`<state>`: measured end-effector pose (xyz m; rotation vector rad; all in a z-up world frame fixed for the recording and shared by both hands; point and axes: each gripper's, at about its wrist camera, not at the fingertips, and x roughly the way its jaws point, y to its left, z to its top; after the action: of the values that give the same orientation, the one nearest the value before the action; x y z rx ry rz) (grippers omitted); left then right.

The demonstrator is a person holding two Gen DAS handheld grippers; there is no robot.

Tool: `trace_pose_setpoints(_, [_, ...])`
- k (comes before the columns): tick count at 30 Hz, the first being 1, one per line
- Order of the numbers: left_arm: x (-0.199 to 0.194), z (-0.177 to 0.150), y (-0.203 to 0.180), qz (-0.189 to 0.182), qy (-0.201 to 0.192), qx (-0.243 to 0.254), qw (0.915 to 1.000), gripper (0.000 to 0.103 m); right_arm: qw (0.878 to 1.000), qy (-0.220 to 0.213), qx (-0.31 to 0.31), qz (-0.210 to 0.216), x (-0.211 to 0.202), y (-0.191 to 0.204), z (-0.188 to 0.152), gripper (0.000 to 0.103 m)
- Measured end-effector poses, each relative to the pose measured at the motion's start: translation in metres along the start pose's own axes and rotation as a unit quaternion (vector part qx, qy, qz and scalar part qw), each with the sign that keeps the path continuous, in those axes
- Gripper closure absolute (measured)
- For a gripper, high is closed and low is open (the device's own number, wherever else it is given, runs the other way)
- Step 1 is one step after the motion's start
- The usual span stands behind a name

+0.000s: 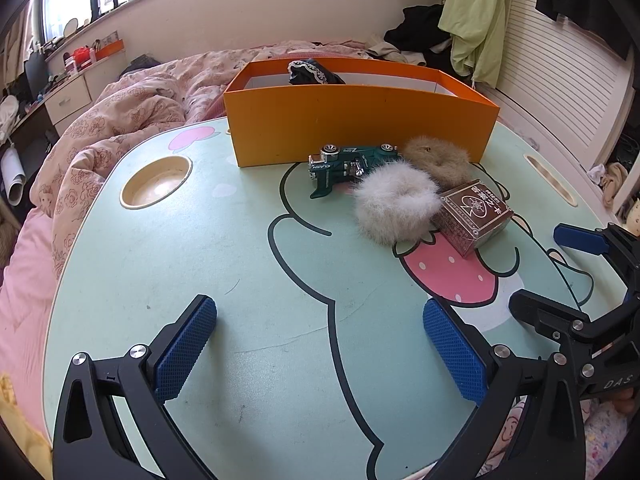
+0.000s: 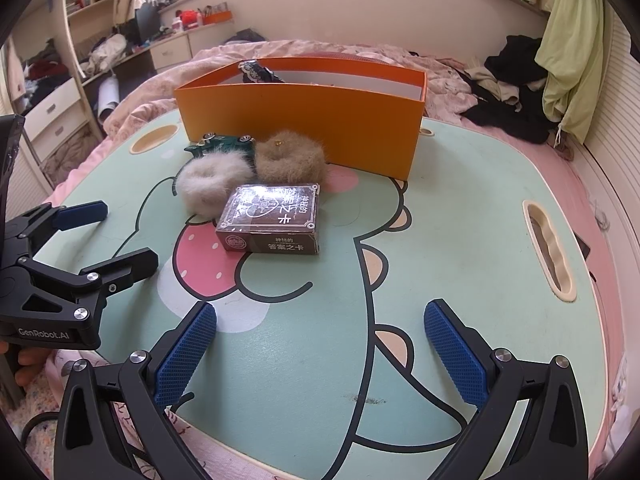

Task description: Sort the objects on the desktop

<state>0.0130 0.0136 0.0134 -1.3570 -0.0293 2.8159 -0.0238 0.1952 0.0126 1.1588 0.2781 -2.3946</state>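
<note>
An orange box (image 1: 360, 124) (image 2: 304, 124) stands at the far side of the mint cartoon lap table (image 1: 200, 260) (image 2: 460, 240), with a dark lace-trimmed item (image 1: 312, 72) (image 2: 258, 72) inside. In front of it lie a green toy car (image 1: 346, 168) (image 2: 218, 142), a white furry scrunchie (image 1: 394, 208) (image 2: 212, 186), a tan furry scrunchie (image 1: 438, 162) (image 2: 290, 158) and a brown card box (image 1: 476, 214) (image 2: 272, 220). My left gripper (image 1: 320, 348) (image 2: 120, 236) is open and empty over the near table. My right gripper (image 2: 320, 350) (image 1: 552, 268) is open and empty too, short of the card box.
The table sits on a bed with a pink floral quilt (image 1: 120, 120). It has a round cup recess (image 1: 156, 182) at the left and an oval slot (image 2: 550, 248) at the right. Clothes (image 2: 520, 88) are piled at the back right.
</note>
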Motion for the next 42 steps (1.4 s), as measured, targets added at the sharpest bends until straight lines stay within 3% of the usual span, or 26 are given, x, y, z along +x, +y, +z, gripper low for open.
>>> trace_pose_setpoints(16, [0.0, 0.0, 0.0, 0.0, 0.0, 0.0, 1.0, 0.0, 1.0, -0.002, 0.002, 0.002, -0.001, 0.0, 0.001, 0.0])
trace_pose_setpoints(19, [0.0, -0.001, 0.0, -0.001, 0.0, 0.0, 1.0, 0.0, 0.999, -0.008, 0.01, 0.033, -0.006, -0.003, 0.005, 0.0])
trace_pose_setpoints(25, [0.0, 0.0, -0.001, 0.0, -0.001, 0.0, 1.0, 0.0, 0.999, -0.025, 0.003, 0.026, -0.01, 0.007, 0.03, 0.0])
trace_pose_setpoints(29, [0.0, 0.0, -0.001, -0.001, -0.001, 0.0, 1.0, 0.0, 0.999, 0.003, 0.0, 0.032, 0.01, 0.017, 0.049, 0.0])
trace_pose_setpoints(31, [0.0, 0.0, -0.001, -0.001, -0.001, 0.0, 1.0, 0.0, 1.0, 0.02, -0.001, 0.023, 0.021, 0.02, 0.054, 0.006])
trace_pose_setpoints(33, [0.0, 0.0, -0.001, -0.001, -0.001, 0.0, 1.0, 0.0, 0.999, 0.033, 0.001, 0.022, 0.026, 0.019, 0.051, 0.036])
trace_pose_setpoints(35, [0.0, 0.0, -0.001, -0.001, -0.002, 0.0, 1.0, 0.0, 1.0, 0.021, 0.005, 0.022, 0.018, 0.015, 0.045, 0.046])
trace_pose_setpoints(40, [0.0, 0.0, 0.0, -0.001, -0.002, 0.0, 1.0, 0.0, 0.999, -0.003, 0.03, 0.037, -0.008, -0.008, 0.017, 0.046])
trace_pose_setpoints(42, [0.0, 0.0, 0.0, -0.001, -0.002, 0.0, 1.0, 0.0, 0.999, -0.014, 0.034, 0.032, -0.017, -0.017, 0.005, 0.04])
